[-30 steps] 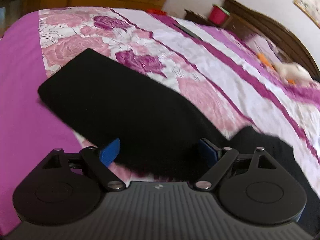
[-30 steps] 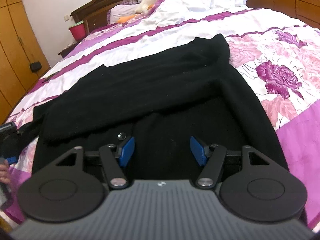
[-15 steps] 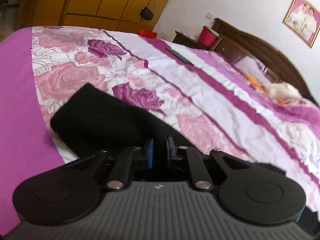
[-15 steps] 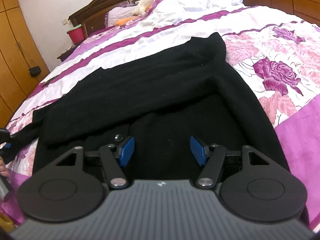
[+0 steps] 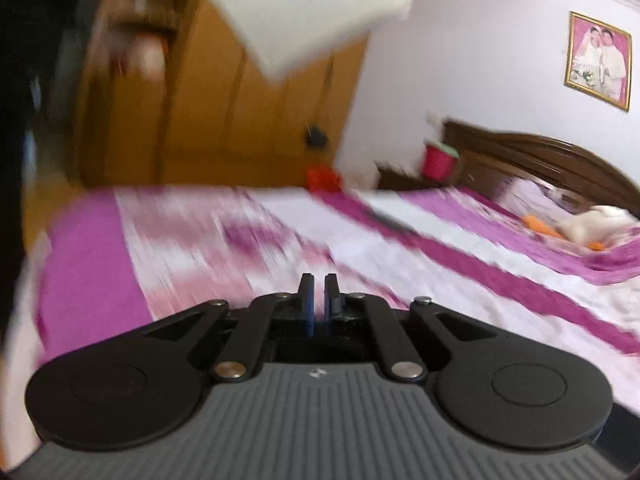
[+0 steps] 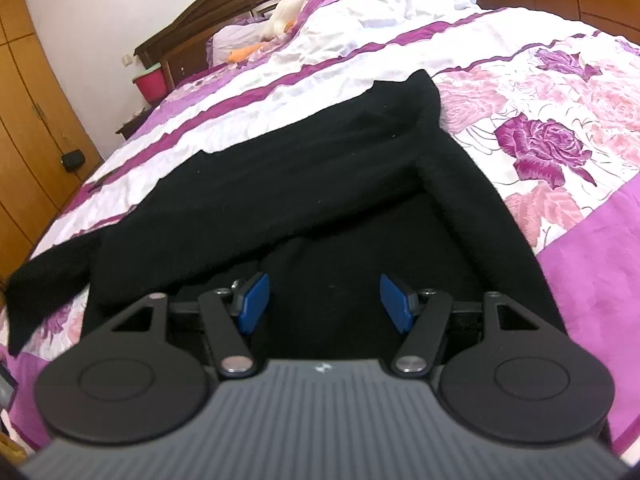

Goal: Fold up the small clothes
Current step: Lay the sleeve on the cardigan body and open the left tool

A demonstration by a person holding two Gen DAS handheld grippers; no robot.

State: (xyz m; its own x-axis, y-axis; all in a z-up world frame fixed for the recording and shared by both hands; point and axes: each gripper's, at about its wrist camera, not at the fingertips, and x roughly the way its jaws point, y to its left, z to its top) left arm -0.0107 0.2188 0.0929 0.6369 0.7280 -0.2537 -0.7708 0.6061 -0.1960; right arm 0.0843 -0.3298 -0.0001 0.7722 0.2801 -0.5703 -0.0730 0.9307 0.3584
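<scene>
A black garment [image 6: 312, 184] lies spread on the pink and white floral bedspread [image 6: 560, 112] in the right wrist view, one sleeve folded across its body and the other sleeve [image 6: 44, 280] trailing off to the left. My right gripper [image 6: 324, 300] is open and hovers just above the garment's near part. My left gripper [image 5: 319, 296] has its jaws nearly together, raised above the bedspread [image 5: 400, 252]. That view is blurred and no cloth shows between its blue pads, so whether it holds the sleeve cannot be told.
A dark wooden headboard [image 5: 540, 160] with pillows and a white stuffed toy [image 5: 588, 224] is at the far end. A red bin [image 5: 438, 160] stands on a nightstand. Wooden wardrobes [image 5: 224, 120] line the wall behind.
My left gripper closed on the black sleeve half a second ago and has since swung upward quickly; the sleeve is gone from its view. The right gripper has stayed open over the garment.
</scene>
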